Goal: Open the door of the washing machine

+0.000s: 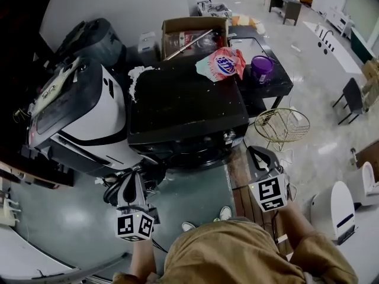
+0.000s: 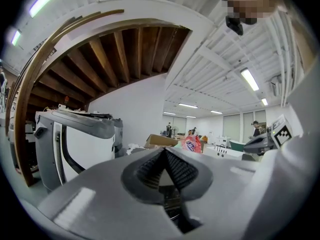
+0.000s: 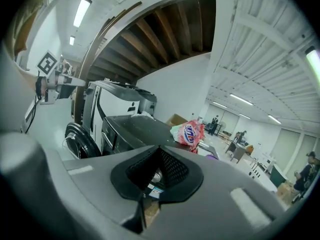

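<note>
Claws closed on nothing: left claw [image 1: 131, 177], right claw [image 1: 253, 151].
I hold both near the washing machine [image 1: 183, 108], touching nothing.

The washer [image 1: 183, 108] has a dark, matt top. On it lies a glossy plastic bag [image 1: 222, 64]. Behind the washer stands a plain brown cardboard box [image 1: 192, 25]. To its right is a thin metal-wire basket [image 1: 282, 125], and to its left a smooth white plastic machine [image 1: 89, 123].
</note>
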`<state>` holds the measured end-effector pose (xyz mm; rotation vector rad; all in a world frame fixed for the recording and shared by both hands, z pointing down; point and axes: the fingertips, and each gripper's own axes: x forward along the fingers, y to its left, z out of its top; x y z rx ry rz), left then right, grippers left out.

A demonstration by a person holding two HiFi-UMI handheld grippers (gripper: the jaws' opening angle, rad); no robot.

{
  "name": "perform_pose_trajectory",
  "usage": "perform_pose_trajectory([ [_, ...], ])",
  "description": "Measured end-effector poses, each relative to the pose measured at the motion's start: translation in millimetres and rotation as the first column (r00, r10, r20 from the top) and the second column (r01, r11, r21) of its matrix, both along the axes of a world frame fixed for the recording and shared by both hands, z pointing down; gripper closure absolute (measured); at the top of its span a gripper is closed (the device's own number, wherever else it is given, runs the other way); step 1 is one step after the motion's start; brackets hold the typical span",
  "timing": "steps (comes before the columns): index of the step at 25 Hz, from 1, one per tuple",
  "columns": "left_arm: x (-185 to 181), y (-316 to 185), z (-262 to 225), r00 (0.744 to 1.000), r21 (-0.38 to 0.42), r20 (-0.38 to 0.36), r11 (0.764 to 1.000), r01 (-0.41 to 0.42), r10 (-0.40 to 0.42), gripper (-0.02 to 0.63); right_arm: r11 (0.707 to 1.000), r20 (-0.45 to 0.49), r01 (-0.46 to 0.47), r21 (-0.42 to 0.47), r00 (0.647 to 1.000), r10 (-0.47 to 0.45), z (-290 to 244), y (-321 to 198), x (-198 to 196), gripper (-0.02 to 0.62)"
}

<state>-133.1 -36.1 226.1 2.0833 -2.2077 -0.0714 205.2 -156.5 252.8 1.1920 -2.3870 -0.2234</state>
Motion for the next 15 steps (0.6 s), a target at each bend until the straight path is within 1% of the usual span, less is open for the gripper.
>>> perform_pose_trajectory([
  [8, -19, -17, -36, 0.998, 0.046, 0.03, 0.997, -0.063, 0.062, 0.546, 0.993, 0.035, -0.11, 0.046, 0.993, 0.108, -30, 21, 14, 0.591],
  [11, -25, -22, -43, 0.996, 0.057, 0.036, 0.995, -0.087, 0.085, 0.545, 0.989, 0.041, -0.134, 0.06, 0.99, 0.131, -40, 28, 13, 0.591],
  [15, -27, -28, -42, 0.993, 0.05, 0.039, 0.993, -0.11, 0.108, 0.545, 0.985, 0.086, -0.163, 0.054, 0.984, 0.158, -49, 38, 8, 0.591],
])
